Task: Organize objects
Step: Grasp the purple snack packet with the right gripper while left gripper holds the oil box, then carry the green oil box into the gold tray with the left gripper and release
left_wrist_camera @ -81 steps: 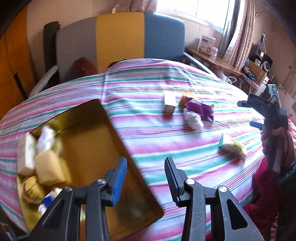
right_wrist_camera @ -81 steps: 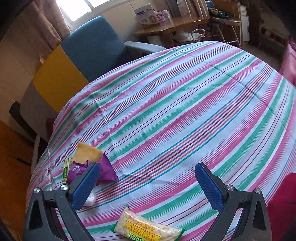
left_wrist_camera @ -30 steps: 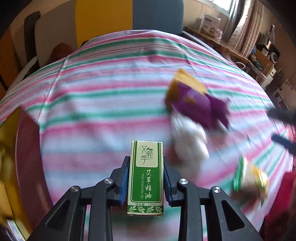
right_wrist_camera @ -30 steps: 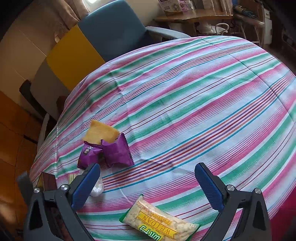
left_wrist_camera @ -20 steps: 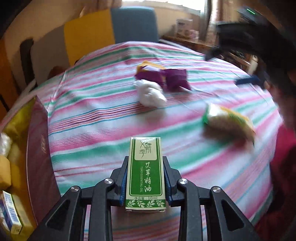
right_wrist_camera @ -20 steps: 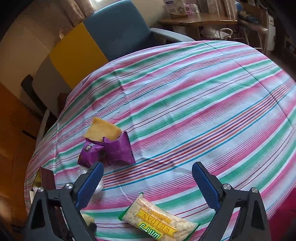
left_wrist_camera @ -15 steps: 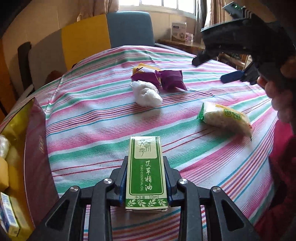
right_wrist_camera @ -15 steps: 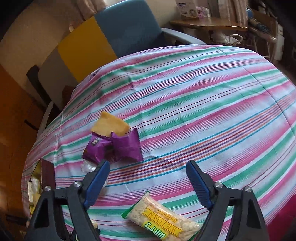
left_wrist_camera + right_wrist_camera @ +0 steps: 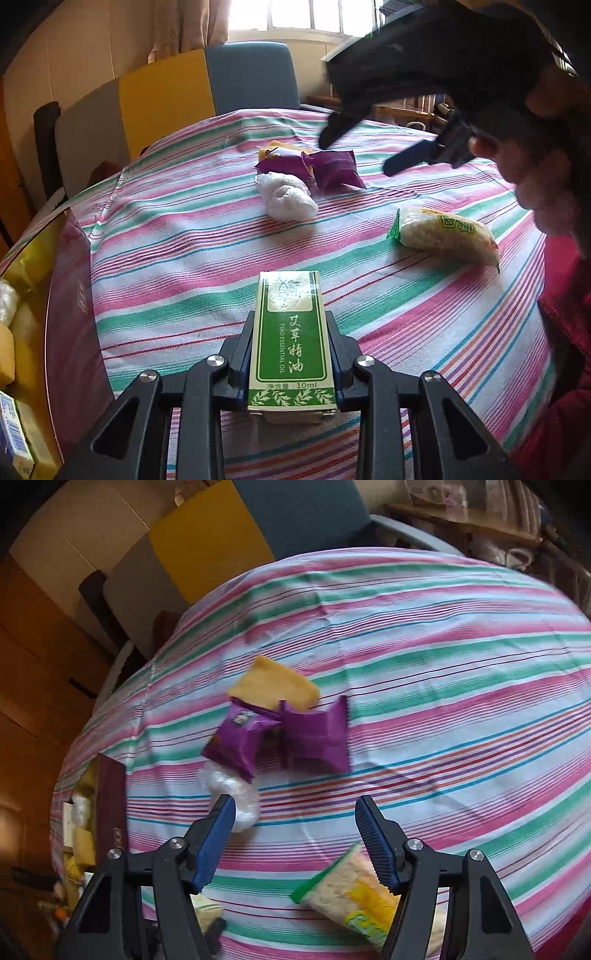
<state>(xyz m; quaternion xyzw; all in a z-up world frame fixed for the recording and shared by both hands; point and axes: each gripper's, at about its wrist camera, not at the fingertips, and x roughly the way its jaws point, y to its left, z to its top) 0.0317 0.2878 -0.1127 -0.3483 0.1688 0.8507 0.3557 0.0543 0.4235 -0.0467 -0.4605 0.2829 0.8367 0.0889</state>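
My left gripper [image 9: 290,325] is shut on a green essential-oil box [image 9: 291,332] and holds it upright above the striped tablecloth. My right gripper [image 9: 293,805] hovers over the table with its jaws closing and nothing between them. It also shows in the left wrist view, right gripper [image 9: 356,155], held by a hand above the snacks. Ahead of it lie two purple packets [image 9: 314,734], a yellow packet [image 9: 273,683] and a white plastic bundle [image 9: 236,794]. A rice-cracker pack [image 9: 354,893] lies below its right finger.
A gold tray with a maroon wall [image 9: 66,295] sits at the table's left edge and holds several small items. The same tray [image 9: 110,812] shows at the left in the right wrist view. Chairs stand behind the round table, and a red sleeve [image 9: 561,350] is at the right.
The left gripper, earlier open over the tray, now holds the green box and has swung back toward the tray side. The right gripper's jaws have narrowed as it moved toward the purple packets.
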